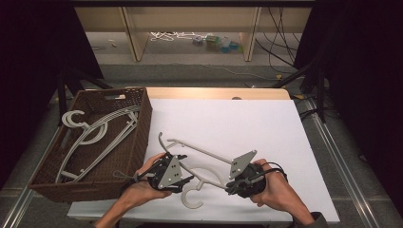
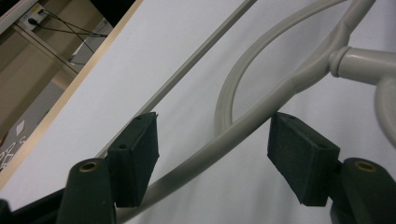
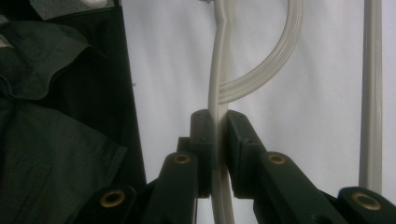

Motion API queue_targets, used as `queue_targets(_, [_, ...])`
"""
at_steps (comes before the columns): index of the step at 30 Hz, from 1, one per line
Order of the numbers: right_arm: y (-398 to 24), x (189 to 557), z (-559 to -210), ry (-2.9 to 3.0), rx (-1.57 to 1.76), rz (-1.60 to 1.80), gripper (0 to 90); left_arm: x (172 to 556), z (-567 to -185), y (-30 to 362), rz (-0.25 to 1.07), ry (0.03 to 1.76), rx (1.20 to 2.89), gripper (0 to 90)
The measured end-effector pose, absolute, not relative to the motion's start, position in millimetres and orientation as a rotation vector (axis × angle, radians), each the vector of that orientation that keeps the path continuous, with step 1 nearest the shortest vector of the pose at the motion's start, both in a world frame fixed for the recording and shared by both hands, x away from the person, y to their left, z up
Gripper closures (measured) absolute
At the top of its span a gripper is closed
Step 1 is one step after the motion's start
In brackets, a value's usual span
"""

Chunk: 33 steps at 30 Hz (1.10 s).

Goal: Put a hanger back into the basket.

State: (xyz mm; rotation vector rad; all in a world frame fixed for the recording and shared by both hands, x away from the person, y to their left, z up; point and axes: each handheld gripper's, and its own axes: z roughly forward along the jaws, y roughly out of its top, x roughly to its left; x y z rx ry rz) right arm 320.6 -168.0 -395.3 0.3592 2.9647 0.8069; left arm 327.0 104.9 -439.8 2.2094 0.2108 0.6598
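Observation:
A pale grey plastic hanger [image 1: 204,154] lies on the white table top [image 1: 247,123] in front of the person, its hook [image 1: 192,198] toward the near edge. My right gripper [image 1: 229,186] is shut on one arm of it; in the right gripper view the thin arm [image 3: 219,70] is pinched between the pads of the gripper [image 3: 219,135]. My left gripper [image 1: 189,179] stands open around the other arm. In the left gripper view that arm [image 2: 261,112] runs slantwise through the gap of the gripper [image 2: 219,154], close to the left pad [image 2: 140,154] and apart from the right pad [image 2: 301,161].
A brown wicker basket [image 1: 145,118] stands at the table's left and holds several more grey hangers [image 1: 95,133]. Behind the table are a wooden frame, cables and small items on the floor. White table top stretches to the right and far side.

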Motion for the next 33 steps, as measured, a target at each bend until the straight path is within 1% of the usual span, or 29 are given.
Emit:
queue_targets(2, [-167, 320, -395, 2.974, 0.342, 0.814, 82.4, 327, -440, 104, 0.653, 0.171, 2.224, 39.1])
queue_targets(4, [-167, 319, -395, 2.979, 0.335, 0.816, 82.4, 326, -440, 104, 0.654, 0.145, 2.226, 45.7])
queue_targets(5, [-167, 319, -395, 2.980, 0.337, 0.815, 82.4, 325, -439, 103, 0.657, 0.100, 2.241, 47.6])
queue_targets(6, [-167, 319, -395, 2.980, 0.337, 0.815, 82.4, 325, -439, 103, 0.657, 0.100, 2.241, 50.5])
queue_targets(7, [-168, 319, -394, 2.987, 0.321, 0.820, 82.4, 324, -439, 102, 0.672, 0.064, 2.244, 52.4])
queue_targets(12, [-169, 320, -394, 2.995, 0.315, 0.827, 82.4, 322, -437, 102, 0.693, -0.012, 2.274, 59.7])
queue_targets(13, [-169, 320, -394, 2.999, 0.308, 0.829, 82.4, 321, -436, 100, 0.698, -0.060, 2.303, 61.9])
queue_targets(15, [-170, 321, -395, 2.996, 0.296, 0.833, 82.4, 319, -434, 99, 0.717, -0.098, 2.317, 64.3])
queue_targets(19, [-176, 324, -392, 2.997, 0.284, 0.875, 82.3, 317, -430, 100, 0.704, -0.130, 2.307, 68.6])
queue_targets(22, [-182, 329, -390, 2.979, 0.279, 0.944, 81.8, 315, -428, 99, 0.710, -0.143, 2.303, 74.2])
queue_targets(25, [-189, 331, -387, 2.953, 0.238, 0.996, 81.3, 311, -424, 96, 0.719, -0.173, 2.315, 76.4])
queue_targets(28, [-190, 332, -386, 2.933, 0.218, 0.997, 80.9, 311, -422, 95, 0.727, -0.159, 2.317, 76.7])
queue_targets(29, [-191, 333, -386, 2.931, 0.213, 1.007, 80.4, 311, -422, 95, 0.708, -0.143, 2.314, 76.9])
queue_targets(30, [-193, 334, -385, 2.898, 0.237, 1.029, 78.4, 311, -421, 96, 0.702, -0.125, 2.310, 77.3])
queue_targets(32, [-194, 336, -384, 2.884, 0.239, 1.035, 77.4, 311, -419, 96, 0.685, -0.095, 2.313, 77.6])
queue_targets(33, [-195, 336, -382, 2.837, 0.287, 1.041, 72.8, 311, -418, 95, 0.683, -0.067, 2.314, 78.1])
